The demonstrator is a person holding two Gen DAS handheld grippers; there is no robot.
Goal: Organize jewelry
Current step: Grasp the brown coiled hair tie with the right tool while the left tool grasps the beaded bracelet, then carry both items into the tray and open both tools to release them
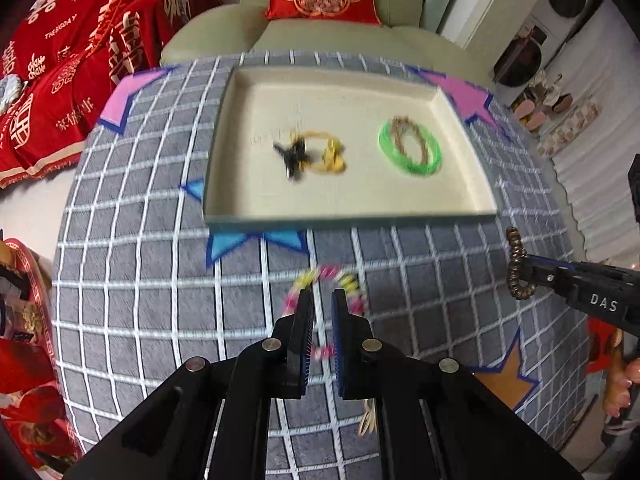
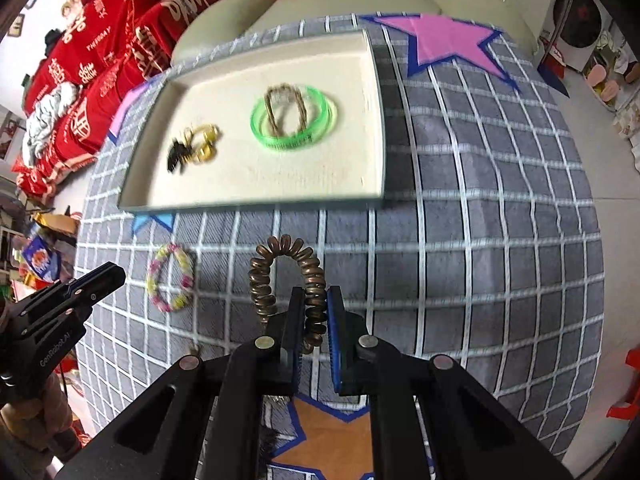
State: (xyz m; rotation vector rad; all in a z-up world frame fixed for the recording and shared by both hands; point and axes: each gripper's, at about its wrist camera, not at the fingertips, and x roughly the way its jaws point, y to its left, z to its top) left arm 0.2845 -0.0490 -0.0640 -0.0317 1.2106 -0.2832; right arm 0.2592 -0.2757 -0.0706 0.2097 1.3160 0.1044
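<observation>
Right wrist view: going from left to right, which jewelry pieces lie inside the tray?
black hair clip → yellow hair tie → green bangle, all in the cream tray. The brown chain's place in the order is unclear.

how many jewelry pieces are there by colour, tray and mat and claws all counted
green bangle: 1
tan chain: 1
yellow piece: 1
black piece: 1
pink-and-yellow bracelet on the mat: 1
bronze coil bracelet in the right claw: 1
total: 6

A grey grid-patterned cloth [image 2: 480, 240] carries a shallow cream tray [image 2: 376, 128]; a pink-and-yellow bracelet [image 2: 170, 278] lies before it.
</observation>
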